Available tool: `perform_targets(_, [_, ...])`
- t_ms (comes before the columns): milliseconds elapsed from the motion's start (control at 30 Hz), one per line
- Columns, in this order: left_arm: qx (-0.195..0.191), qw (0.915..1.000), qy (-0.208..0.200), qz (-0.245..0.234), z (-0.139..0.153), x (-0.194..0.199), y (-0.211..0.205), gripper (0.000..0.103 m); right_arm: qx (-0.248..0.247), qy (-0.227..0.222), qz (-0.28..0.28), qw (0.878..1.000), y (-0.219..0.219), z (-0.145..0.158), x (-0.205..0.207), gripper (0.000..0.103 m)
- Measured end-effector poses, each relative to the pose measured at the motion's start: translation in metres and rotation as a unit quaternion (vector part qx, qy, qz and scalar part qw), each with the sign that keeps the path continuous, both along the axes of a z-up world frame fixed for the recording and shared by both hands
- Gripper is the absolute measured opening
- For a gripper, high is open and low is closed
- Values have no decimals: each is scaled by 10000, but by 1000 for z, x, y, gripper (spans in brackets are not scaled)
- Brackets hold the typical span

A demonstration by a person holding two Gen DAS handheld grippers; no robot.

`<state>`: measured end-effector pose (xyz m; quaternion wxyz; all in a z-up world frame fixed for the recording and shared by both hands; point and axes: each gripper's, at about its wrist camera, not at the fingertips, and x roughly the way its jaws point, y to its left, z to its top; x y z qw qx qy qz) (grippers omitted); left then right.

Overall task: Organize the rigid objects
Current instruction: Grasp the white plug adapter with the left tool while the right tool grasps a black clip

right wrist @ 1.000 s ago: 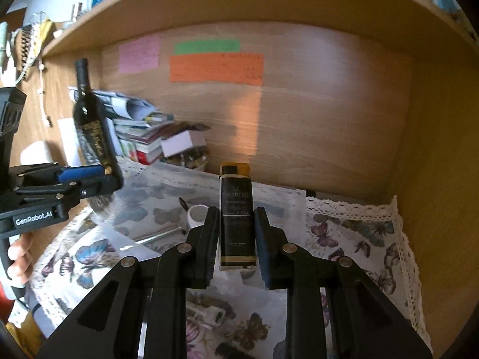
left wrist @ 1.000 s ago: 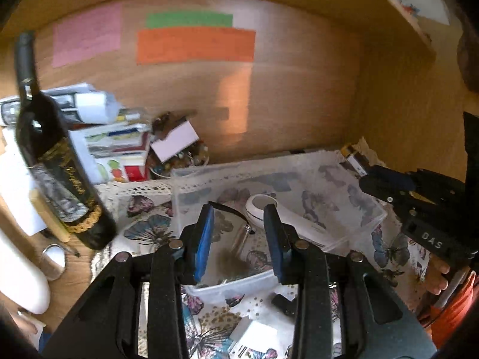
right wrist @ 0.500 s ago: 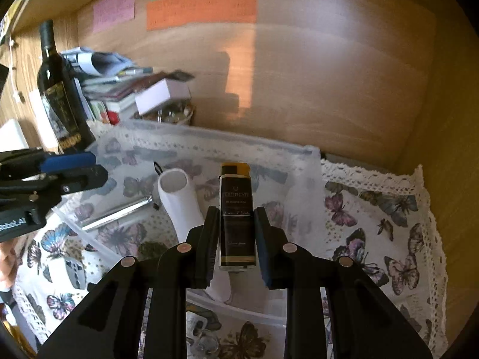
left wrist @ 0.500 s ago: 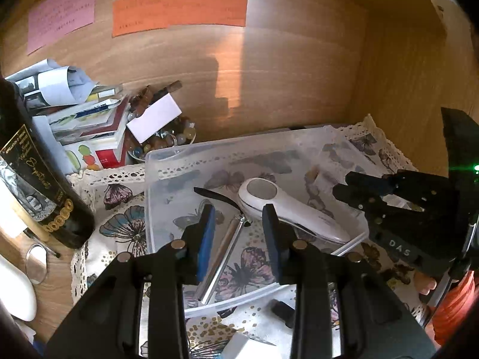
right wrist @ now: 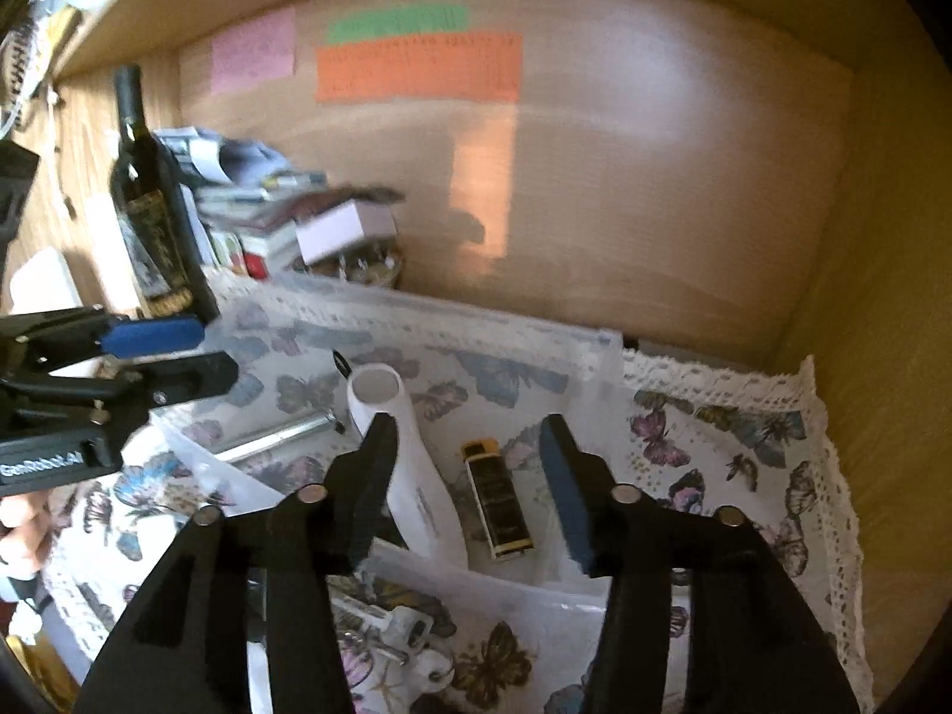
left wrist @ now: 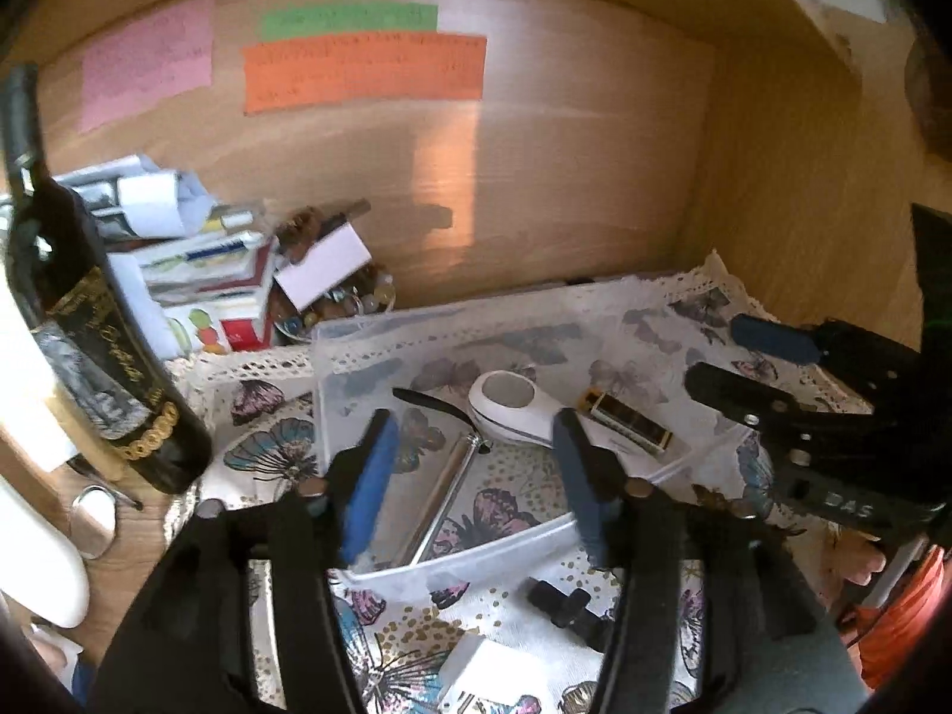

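Lighter (right wrist: 497, 503) lay flat in clear bin (right wrist: 595, 351), just right of white handheld device (right wrist: 410, 464). Right gripper (right wrist: 470, 476) stood wide and empty above it; left gripper (left wrist: 470, 476) likewise wide, holding nothing. Judged step: placement done. Next move called for picking the black clip (left wrist: 565, 604) on cloth near the bin.

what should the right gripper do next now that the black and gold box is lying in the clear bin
Probably lift the right gripper up and back, clear of the clear bin. Its jaws stand wide open and the black and gold box lies flat inside beside the white handheld device, so that drop looks done. Small items on the butterfly cloth remain outside the bin.
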<state>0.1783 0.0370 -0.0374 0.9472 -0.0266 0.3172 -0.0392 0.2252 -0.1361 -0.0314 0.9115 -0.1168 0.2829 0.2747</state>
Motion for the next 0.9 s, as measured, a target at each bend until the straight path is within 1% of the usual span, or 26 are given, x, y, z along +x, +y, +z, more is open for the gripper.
perform_targets(67, [39, 9999, -132, 42, 5, -9, 1, 69, 81, -150, 1, 9999, -2, 8, -9, 62])
perform_targets(100, [60, 9998, -188, 60, 8, -14, 1, 71, 119, -216, 3, 9997, -4, 11, -14, 64])
perform_targets(133, [66, 9997, -227, 74, 10, -18, 1, 77, 183, -284, 6, 9994, -7, 15, -20, 68])
perform_targets(167, [64, 9996, -267, 90, 12, -22, 2, 82, 231, -318, 12, 9992, -9, 17, -24, 70])
perform_targets(200, [61, 9995, -299, 104, 13, -27, 3, 84, 264, -346, 17, 9991, -11, 19, -28, 72])
perform_targets(267, [87, 9993, -349, 137, 14, -36, 4, 92, 293, -416, -4, 9987, -16, 21, -37, 74])
perform_targets(333, [142, 9989, -406, 178, 13, -46, 5, 97, 288, -466, -23, 9985, -20, 22, -43, 78])
perform_targets(400, [185, 9989, -394, 200, 10, -53, 6, 98, 280, -467, -30, 9985, -24, 20, -49, 79])
perform_targets(567, [281, 9994, -120, 178, -6, -61, 8, 98, 193, -299, -109, 9993, -33, 6, -57, 80])
perform_targets(700, [325, 9993, 136, 141, -24, -64, 8, 98, 192, 78, -220, 9995, -41, -13, -55, 80])
perform_targets(767, [356, 9990, 263, 105, -34, -64, 7, 98, 92, 309, -274, 9991, -42, -28, -53, 80])
perform_targets(900, [350, 9978, 569, -9, -53, -60, 5, 98, -158, 629, -369, 9972, -44, -54, -53, 80])
